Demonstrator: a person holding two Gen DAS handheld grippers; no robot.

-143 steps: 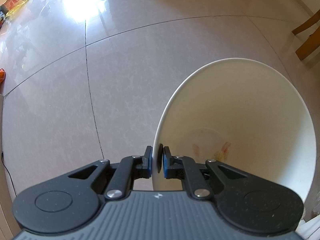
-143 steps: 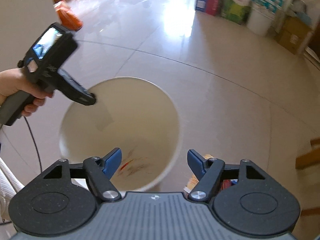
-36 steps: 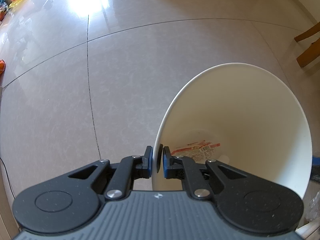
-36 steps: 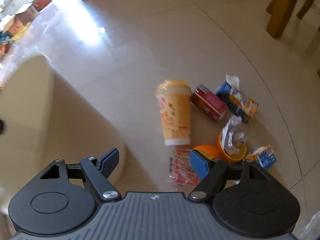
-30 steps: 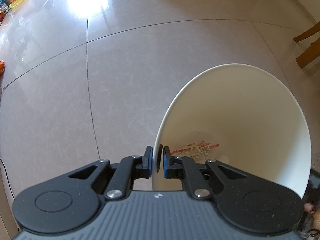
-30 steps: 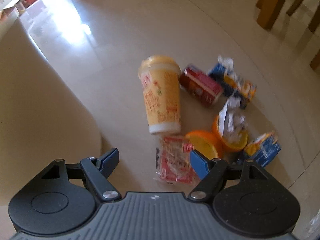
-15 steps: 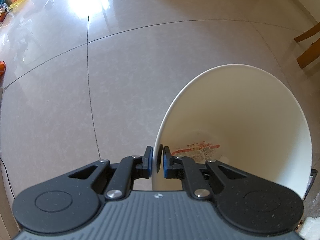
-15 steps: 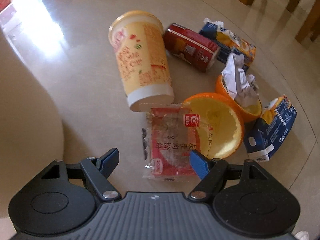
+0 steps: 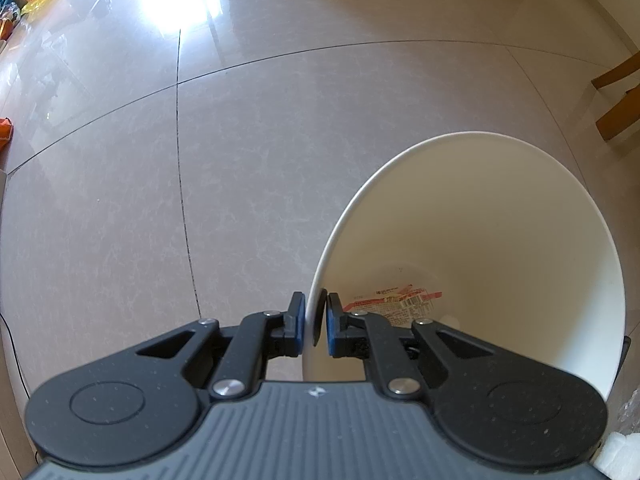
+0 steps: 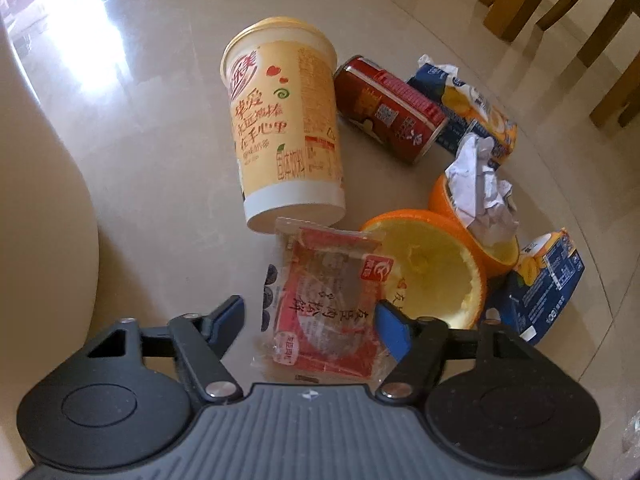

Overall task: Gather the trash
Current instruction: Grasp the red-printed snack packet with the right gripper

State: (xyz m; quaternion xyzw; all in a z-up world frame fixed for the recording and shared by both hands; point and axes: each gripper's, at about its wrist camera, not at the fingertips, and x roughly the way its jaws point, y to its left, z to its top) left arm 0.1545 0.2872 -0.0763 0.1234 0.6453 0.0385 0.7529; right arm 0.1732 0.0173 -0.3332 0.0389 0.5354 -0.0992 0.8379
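White bin [image 9: 500, 208] sits at far left of the job, its rim pinched by the left gripper [image 9: 313, 318], one finger outside the wall, one inside, clamped tight; a printed wrapper [image 9: 394, 300] already lies at the bottom. In the right wrist view the bin wall [image 10: 40, 200] fills the left edge, w/ bare floor [image 10: 160, 120] between it and the trash, so there's open room on that side for a carry back. Next over, the right gripper [image 10: 310, 318] is spread wide, holding nothing, w/ a red packet [image 10: 324, 300] lying flat directly between and just ahead of its fingers, long axis running roughly away from the gripper. Packet's far end touches the base of a yellow cup [image 10: 284, 120] lying on its side; its right edge overlaps an orange peel half [image 10: 436, 264]. Further right: red can [image 10: 390, 110], a second peel w/ crumpled tissue [image 10: 480, 184] in it, two blue cartons [image 10: 546, 276], chair legs [image 10: 560, 8] beyond. Right hand is clearly the nearer one; likely next move is a straight drop and close on the packet. Tight side is the right finger [image 10: 390, 330], near the peel; left finger has free floor.
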